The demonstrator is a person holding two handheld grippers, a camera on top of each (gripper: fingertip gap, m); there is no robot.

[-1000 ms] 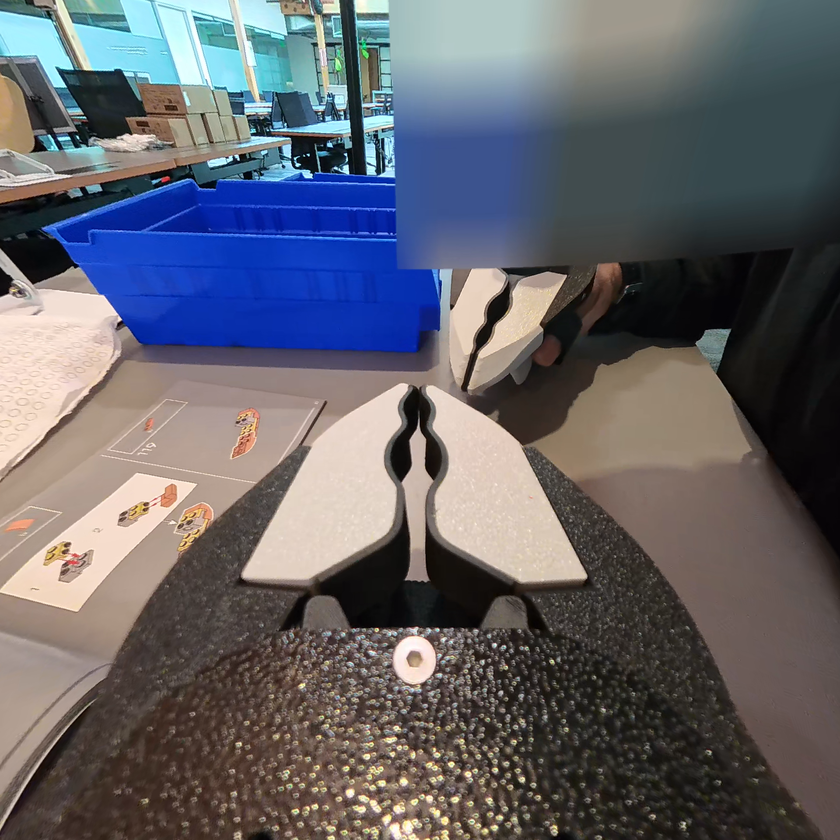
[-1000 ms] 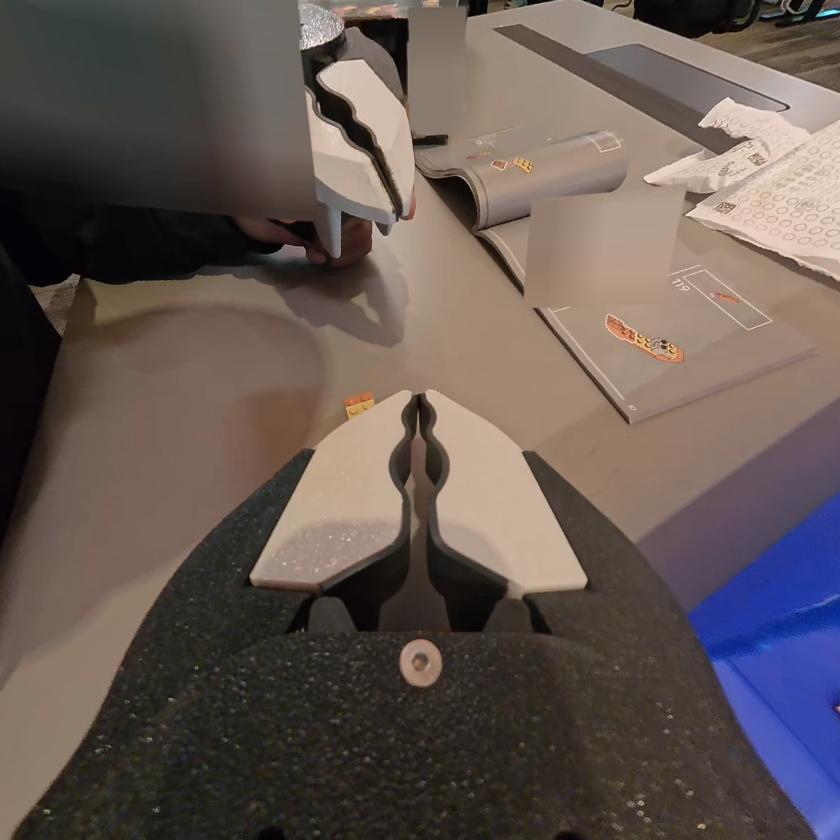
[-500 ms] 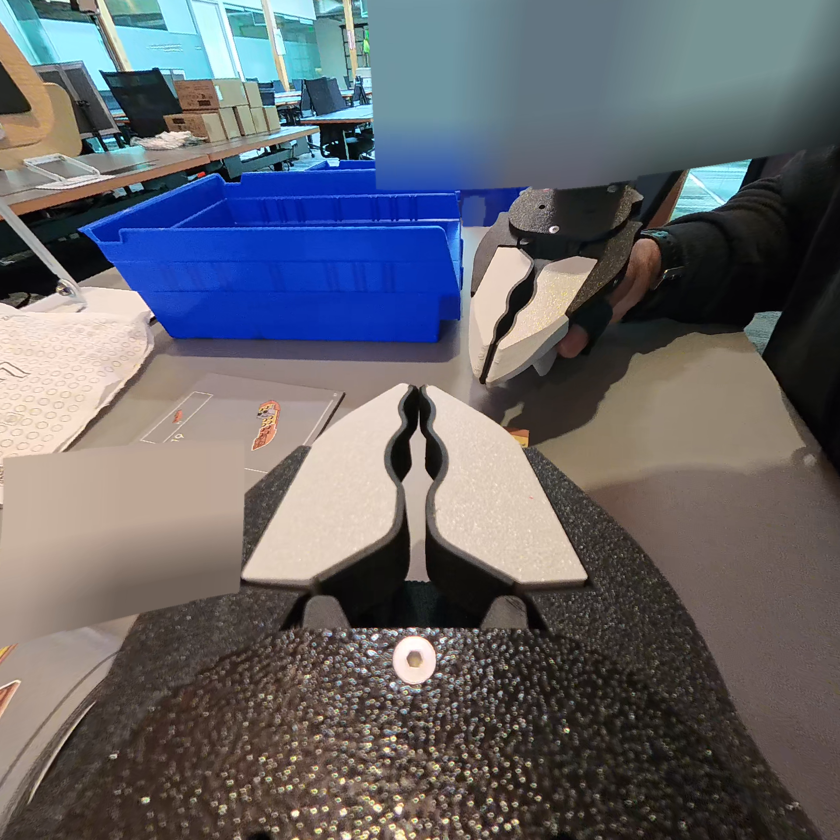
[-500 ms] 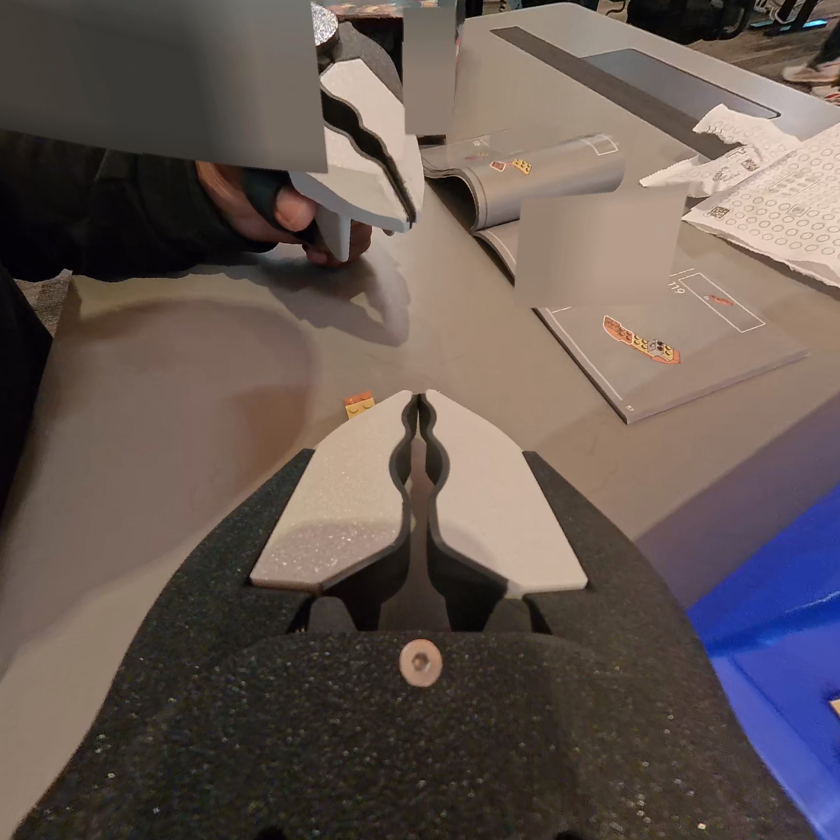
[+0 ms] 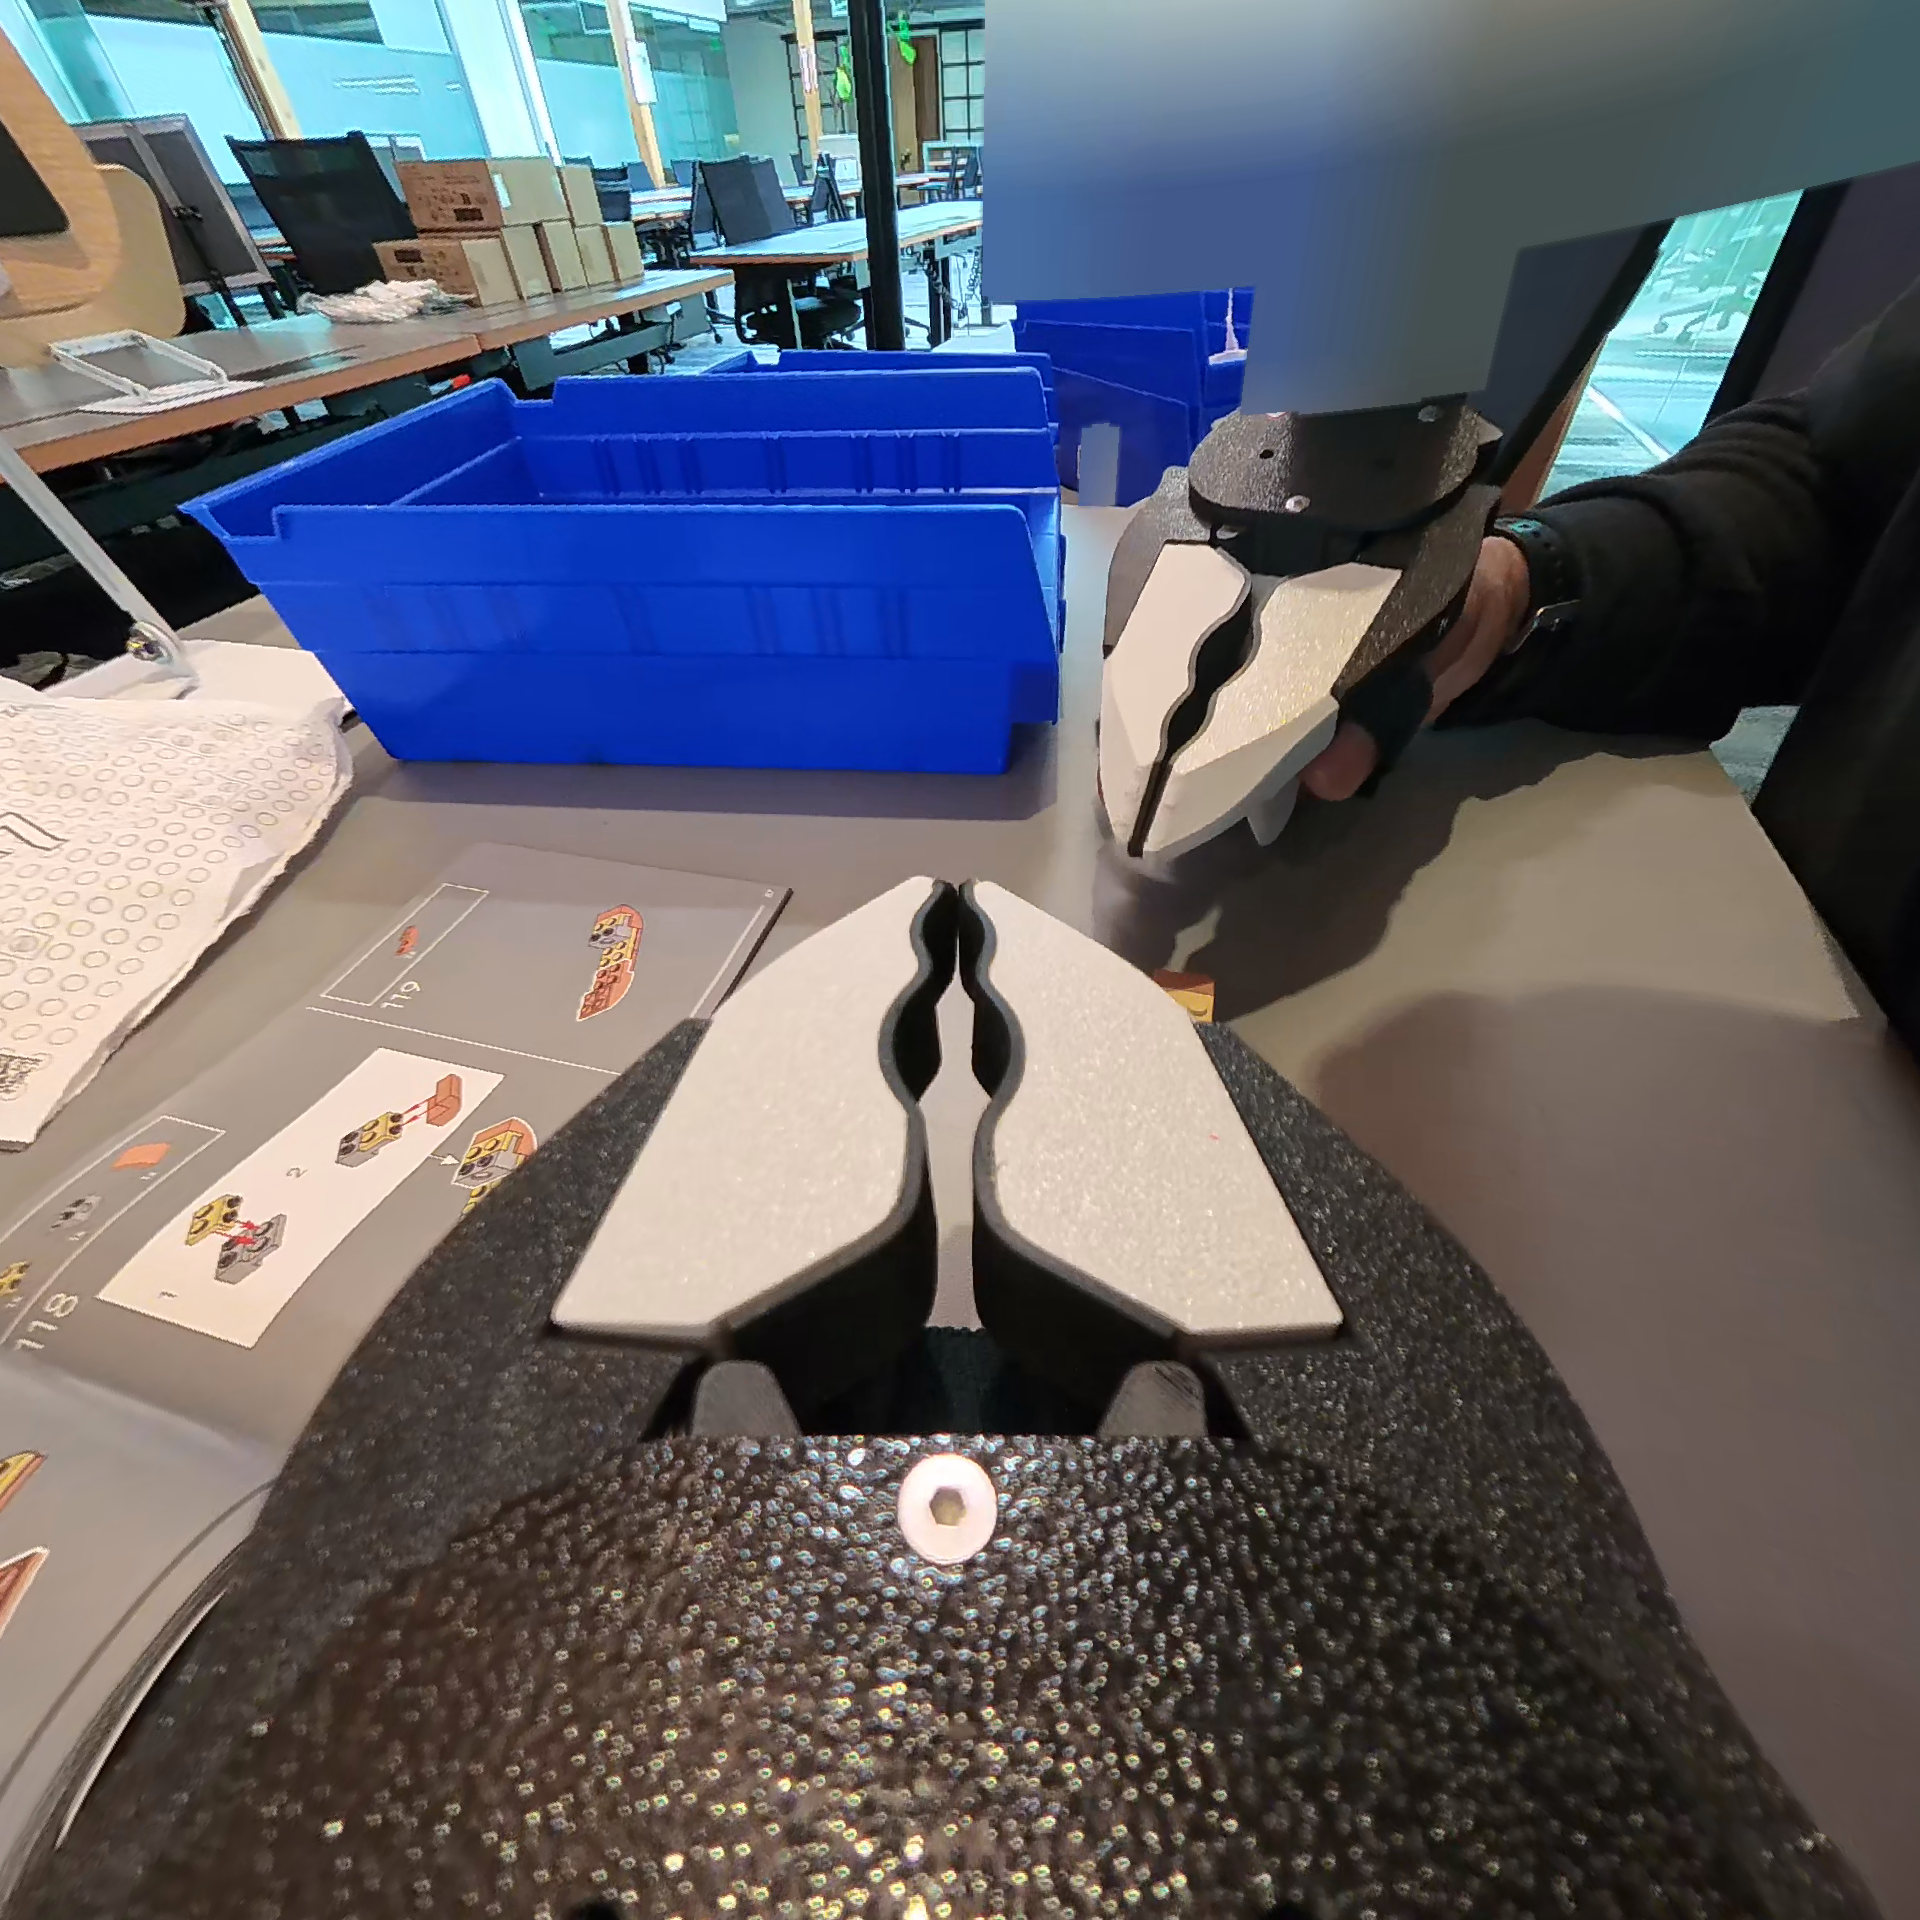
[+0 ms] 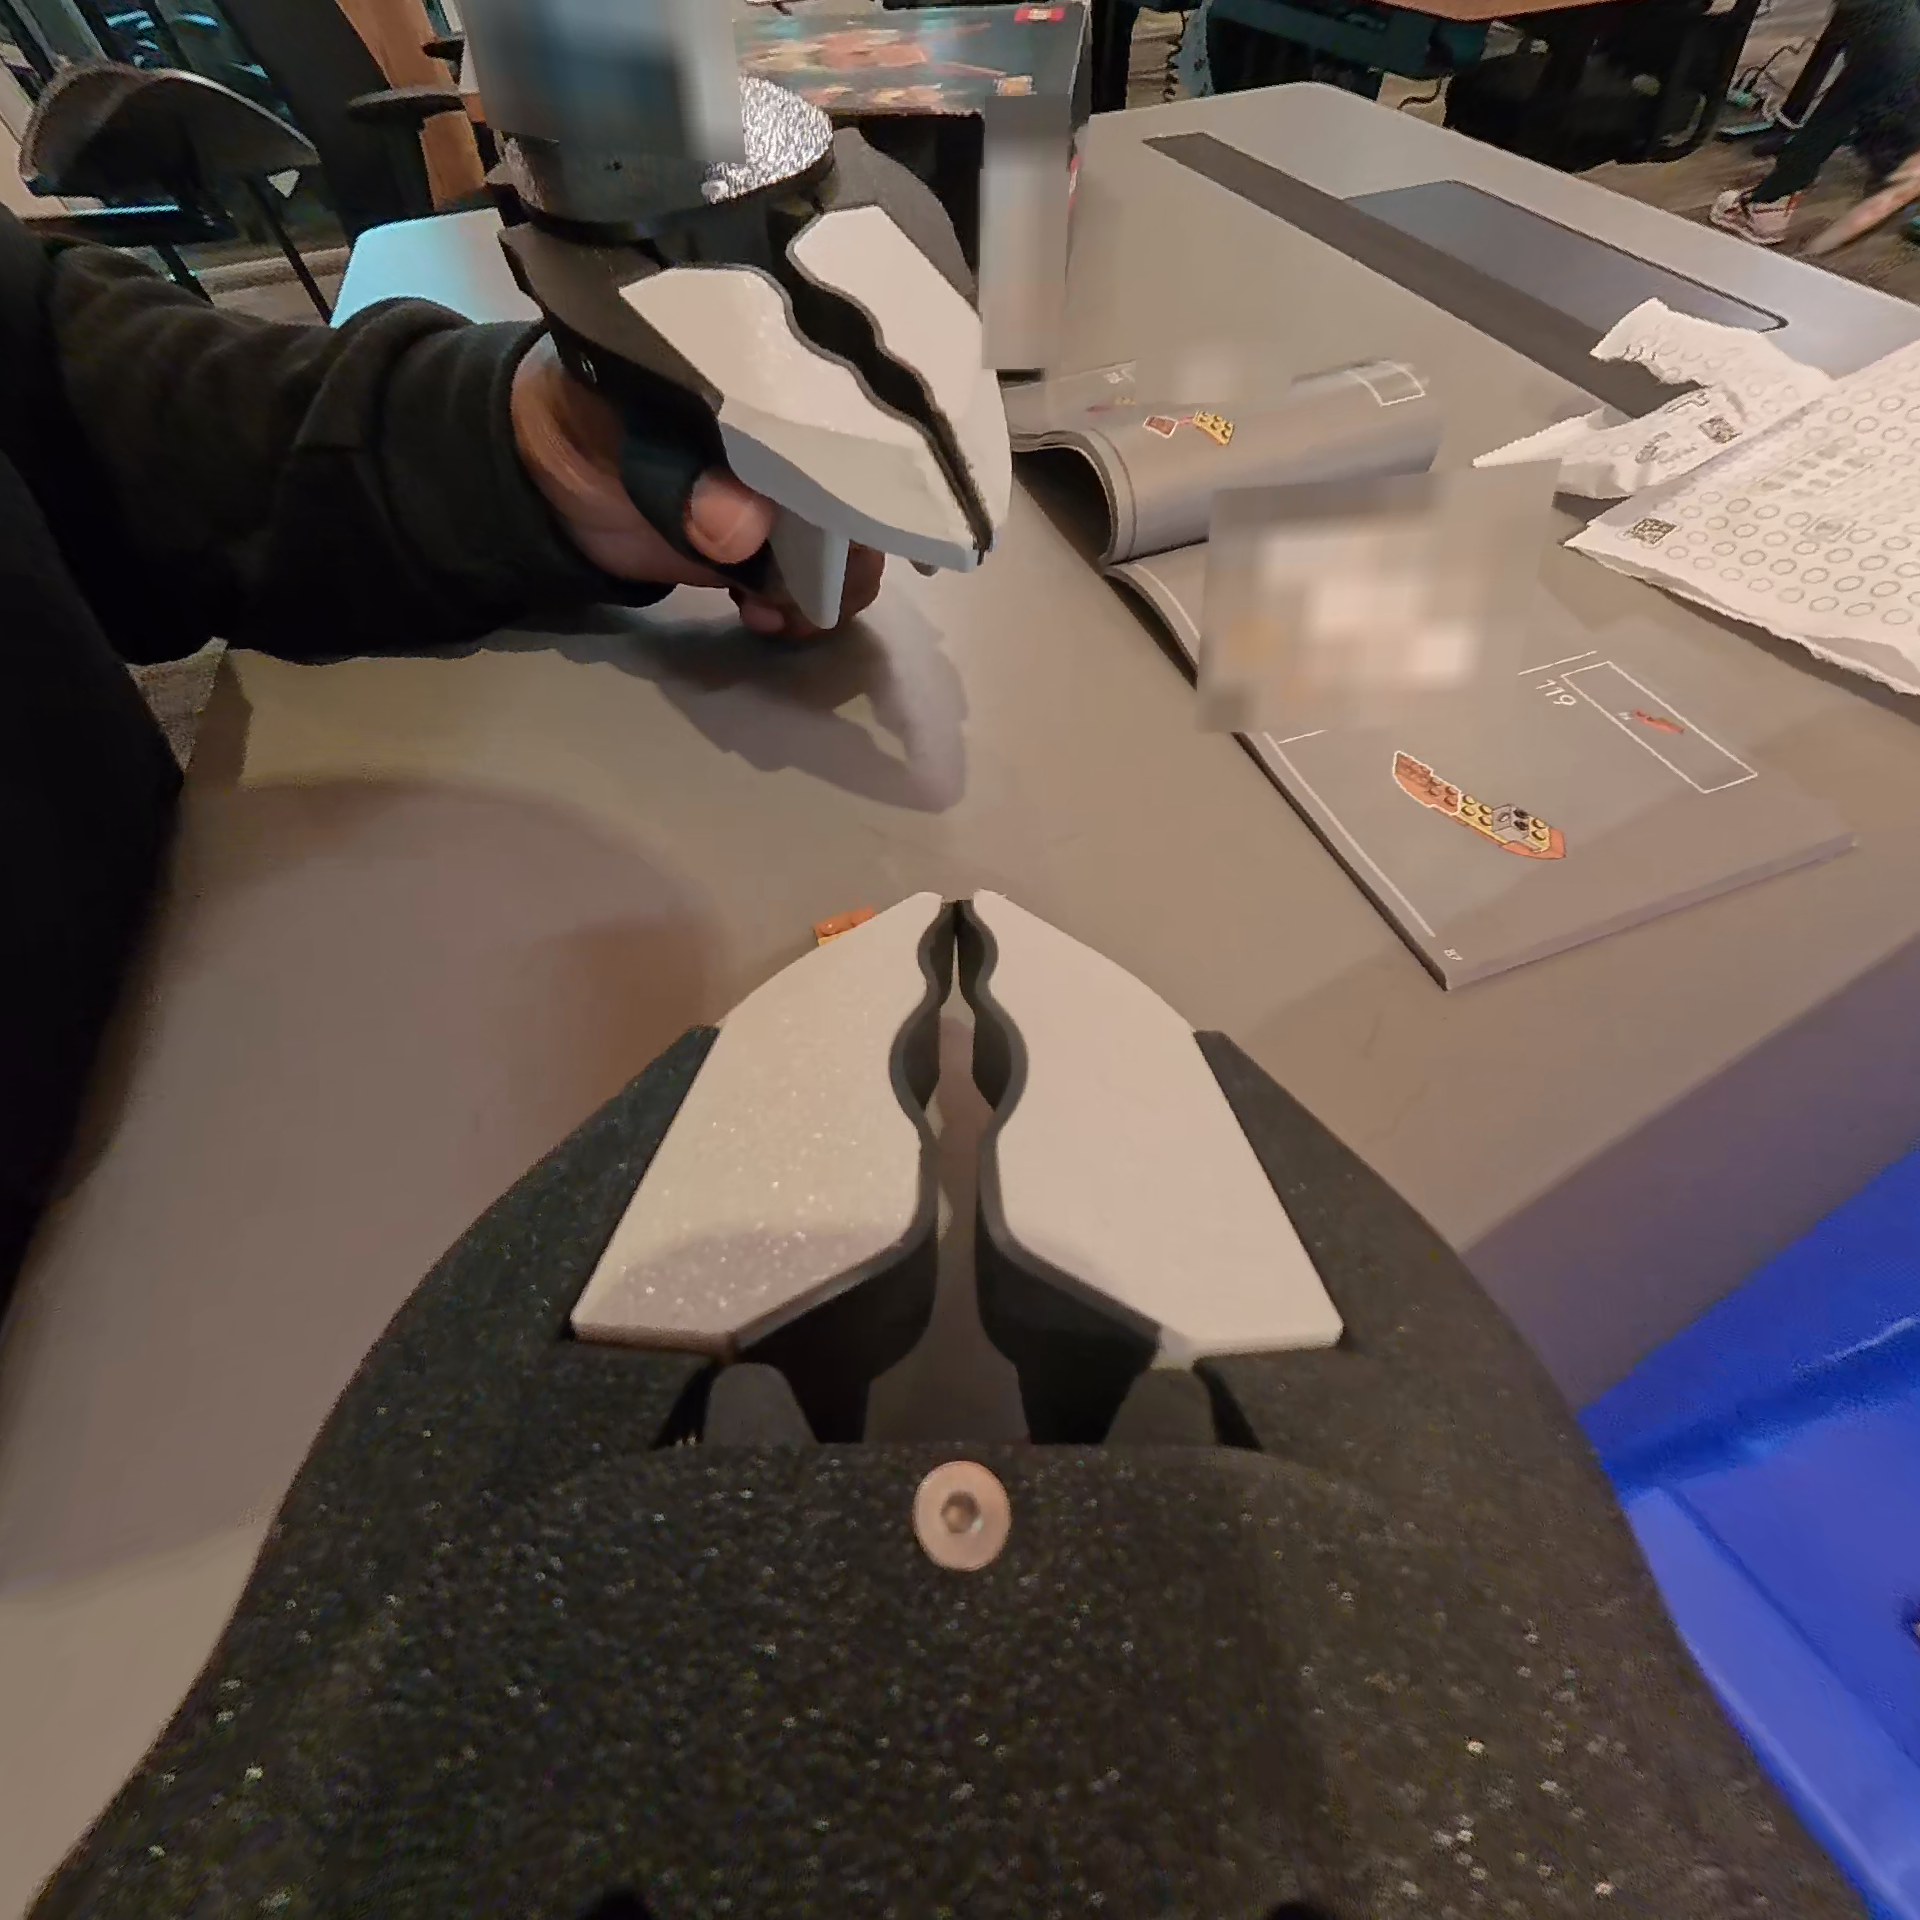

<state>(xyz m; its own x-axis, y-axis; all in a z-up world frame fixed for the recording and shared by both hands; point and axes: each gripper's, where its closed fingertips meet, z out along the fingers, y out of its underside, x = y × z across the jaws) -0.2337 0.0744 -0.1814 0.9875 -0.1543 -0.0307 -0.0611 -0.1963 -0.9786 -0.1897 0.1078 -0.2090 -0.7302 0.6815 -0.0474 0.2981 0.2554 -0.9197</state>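
Since a moment ago we have lifted both claws, left claw (image 5: 957,889) and right claw (image 6: 957,904), off the tabletop (image 6: 520,935), each pinched together on nothing, a small orange brick (image 6: 844,923) beside the right.

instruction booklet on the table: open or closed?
Open. The instruction booklet lies spread flat on the grey table, printed pages up, earlier pages curled back at the spine.

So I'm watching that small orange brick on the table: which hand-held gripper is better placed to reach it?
Probably right: the orange brick lies just beside the right hand-held gripper tips; the left hand-held gripper sits slightly farther off. Both are shut.
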